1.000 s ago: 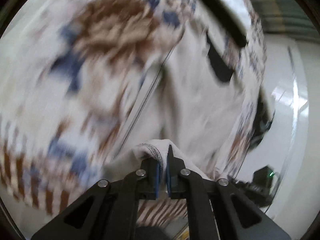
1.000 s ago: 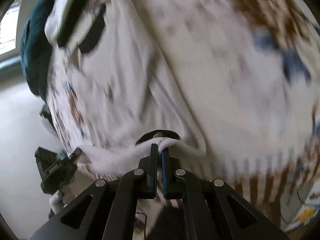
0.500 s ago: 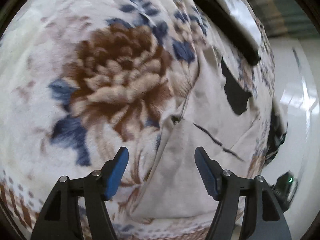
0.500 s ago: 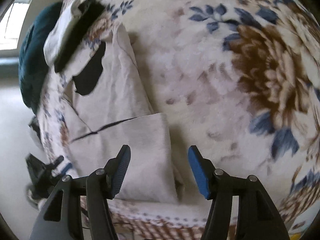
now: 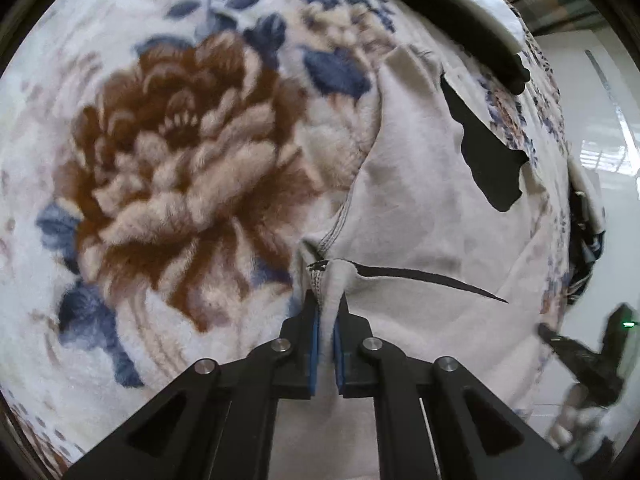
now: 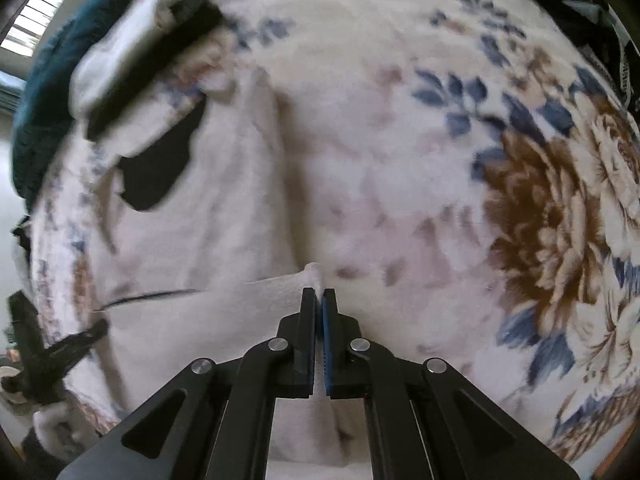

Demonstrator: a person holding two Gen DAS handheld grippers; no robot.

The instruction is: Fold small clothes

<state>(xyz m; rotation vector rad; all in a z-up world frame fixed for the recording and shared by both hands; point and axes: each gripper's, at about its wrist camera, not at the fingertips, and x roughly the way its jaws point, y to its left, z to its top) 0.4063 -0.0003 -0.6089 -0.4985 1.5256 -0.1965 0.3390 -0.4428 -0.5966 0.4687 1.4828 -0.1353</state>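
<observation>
A small white garment [image 5: 420,208] with black patches lies folded on a floral fleece blanket [image 5: 160,160]. My left gripper [image 5: 327,304] is shut on the left corner of its folded edge, where the stitched hem bunches up between the pads. In the right wrist view the same white garment [image 6: 192,216] lies to the left, and my right gripper [image 6: 319,300] is shut on the right corner of its folded edge. Each gripper shows at the edge of the other's view.
A black and white garment [image 5: 452,4] lies at the far edge of the blanket. A dark teal item [image 6: 44,92] sits beyond it. The blanket's right edge drops to a pale glossy floor [image 5: 592,92].
Both grippers held the garment's edge, then opened above the folded garment half a second ago. Now both have dropped down and shut on the corners of the fold.
</observation>
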